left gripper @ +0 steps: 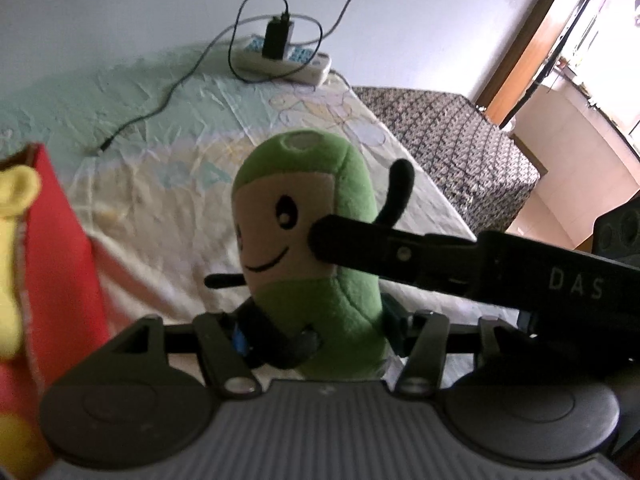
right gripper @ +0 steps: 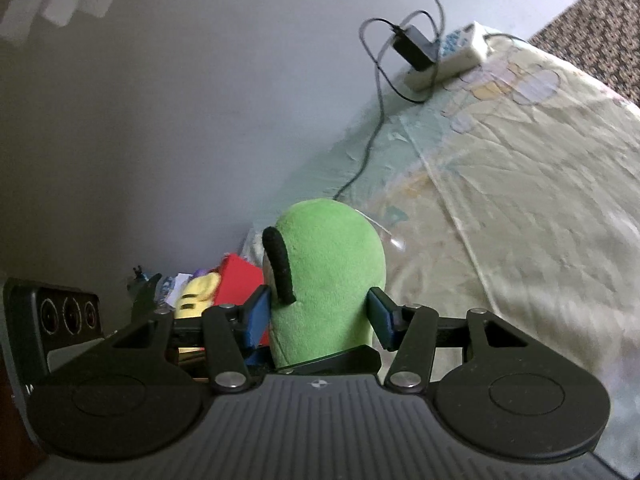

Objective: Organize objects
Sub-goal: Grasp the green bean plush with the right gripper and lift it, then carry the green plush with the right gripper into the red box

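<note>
A green plush toy point(left gripper: 308, 216) with a smiling face and thin black arms stands upright above the bed. My left gripper point(left gripper: 316, 332) is shut on its lower end, a finger on each side. My right gripper point(right gripper: 320, 316) is shut on the plush's body point(right gripper: 328, 280), its blue pads point(right gripper: 258, 316) pressing both flanks. From the left wrist view, one right finger point(left gripper: 352, 244) crosses the toy's cheek and the other is hidden behind it. A red box point(left gripper: 60, 248) with a yellow plush point(left gripper: 12, 240) in it stands at the left.
A pale printed sheet point(left gripper: 160, 152) covers the bed. A white power strip point(left gripper: 288, 62) with a black charger and trailing cable lies at the far edge by the wall. A dark patterned blanket point(left gripper: 460, 140) lies to the right, with a doorway beyond.
</note>
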Available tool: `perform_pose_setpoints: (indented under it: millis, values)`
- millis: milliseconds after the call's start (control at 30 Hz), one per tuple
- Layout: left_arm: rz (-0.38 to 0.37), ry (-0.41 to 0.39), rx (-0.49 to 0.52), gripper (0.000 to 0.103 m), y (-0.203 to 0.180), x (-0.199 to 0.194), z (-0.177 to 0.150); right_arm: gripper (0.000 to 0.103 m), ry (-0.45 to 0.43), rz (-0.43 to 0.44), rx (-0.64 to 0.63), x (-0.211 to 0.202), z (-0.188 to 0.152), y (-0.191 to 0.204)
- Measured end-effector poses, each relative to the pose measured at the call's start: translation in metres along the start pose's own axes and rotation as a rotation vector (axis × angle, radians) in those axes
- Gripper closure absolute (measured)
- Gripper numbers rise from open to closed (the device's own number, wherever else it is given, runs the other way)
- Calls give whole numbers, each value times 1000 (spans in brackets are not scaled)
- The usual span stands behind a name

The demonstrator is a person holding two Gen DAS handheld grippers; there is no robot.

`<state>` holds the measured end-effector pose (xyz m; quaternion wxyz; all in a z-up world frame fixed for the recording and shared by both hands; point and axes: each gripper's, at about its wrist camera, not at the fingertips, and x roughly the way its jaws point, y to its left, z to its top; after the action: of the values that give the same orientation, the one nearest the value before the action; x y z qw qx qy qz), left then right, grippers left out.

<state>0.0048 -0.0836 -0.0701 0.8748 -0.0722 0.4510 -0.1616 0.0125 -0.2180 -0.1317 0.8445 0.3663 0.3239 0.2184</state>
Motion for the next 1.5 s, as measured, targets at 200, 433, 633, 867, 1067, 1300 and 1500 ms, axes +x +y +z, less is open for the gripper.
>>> perform_pose_setpoints:
  millis: [200, 433, 633, 867, 1067, 1300, 1500]
  values:
    - [-2, -75, 3, 45, 6, -39, -7, 47, -46, 42, -38, -10, -9, 30]
    - [13, -177, 12, 45, 16, -86, -16, 47, -96, 112, -74, -17, -15, 64]
    - [46, -262, 4, 45, 35, -123, -23, 47, -113, 177, -114, -8, -18, 96]
    - [101, -330, -38, 44, 78, -158, -31, 47, -83, 240, -187, 25, -25, 139]
    - [146, -324, -82, 44, 120, -169, -40, 47, -28, 259, -201, 66, -39, 162]
    - [163, -282, -115, 44, 160, -165, -53, 47, 20, 237, -213, 102, -61, 176]
    - [165, -211, -140, 44, 184, -148, -57, 47, 69, 173, -223, 127, -73, 178]
